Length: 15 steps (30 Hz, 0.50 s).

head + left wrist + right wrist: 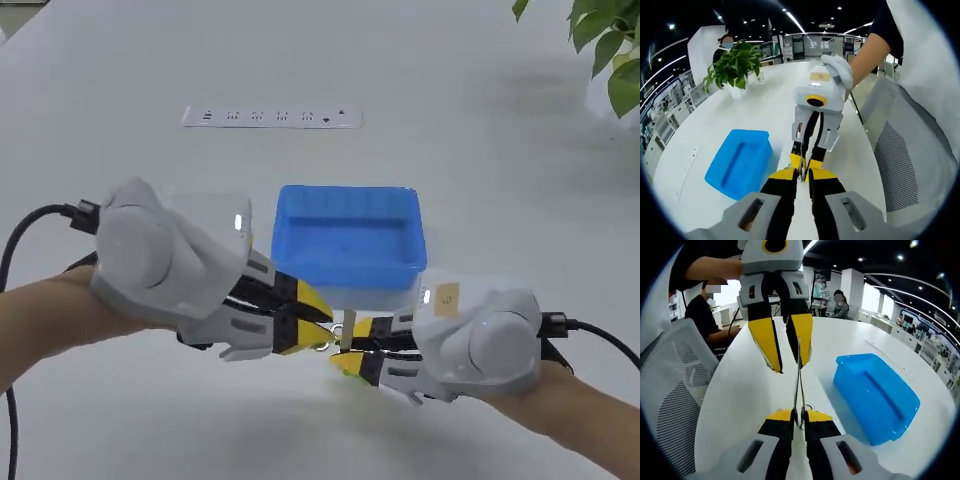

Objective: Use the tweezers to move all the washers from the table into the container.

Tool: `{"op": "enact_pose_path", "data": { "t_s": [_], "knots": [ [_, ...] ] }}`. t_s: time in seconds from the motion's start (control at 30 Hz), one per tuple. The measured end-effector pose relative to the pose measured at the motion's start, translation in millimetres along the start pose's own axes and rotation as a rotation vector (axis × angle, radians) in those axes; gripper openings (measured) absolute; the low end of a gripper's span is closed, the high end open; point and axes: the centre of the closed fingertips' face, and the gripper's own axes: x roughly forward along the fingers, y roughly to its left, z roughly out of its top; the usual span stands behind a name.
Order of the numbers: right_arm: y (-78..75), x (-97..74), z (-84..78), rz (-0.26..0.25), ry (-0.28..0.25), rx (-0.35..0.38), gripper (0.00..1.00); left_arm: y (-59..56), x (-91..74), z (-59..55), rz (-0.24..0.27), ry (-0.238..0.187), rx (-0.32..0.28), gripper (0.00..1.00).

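The left gripper point(322, 328), grey-bodied with black, yellow-tipped jaws, points to the right with its jaws slightly apart. The matching right gripper point(348, 345) faces it tip to tip, its jaws pinched on thin metal tweezers point(798, 385). A bare left forearm point(40, 310) and right forearm point(580, 410) reach in from opposite sides.

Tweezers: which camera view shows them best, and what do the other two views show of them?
The right gripper view: the tweezers rise clearly from the right tool, which grips them. The left gripper view shows a short sliver between jaws; the head view, a small glint.
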Motion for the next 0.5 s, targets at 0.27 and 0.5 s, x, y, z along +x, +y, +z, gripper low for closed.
{"op": "enact_pose_path", "data": {
  "t_s": [0.27,0.5],
  "knots": [
    [6.2,-9.9,6.2,0.020,0.002,-0.024,0.09,-4.8,-17.1,-9.8,0.103,-0.041,-0.107,0.25],
    [14.0,-21.3,21.3,0.053,-0.009,-0.058,0.09,-10.7,-37.0,-13.4,0.190,-0.097,-0.169,0.31]
  ]
}}
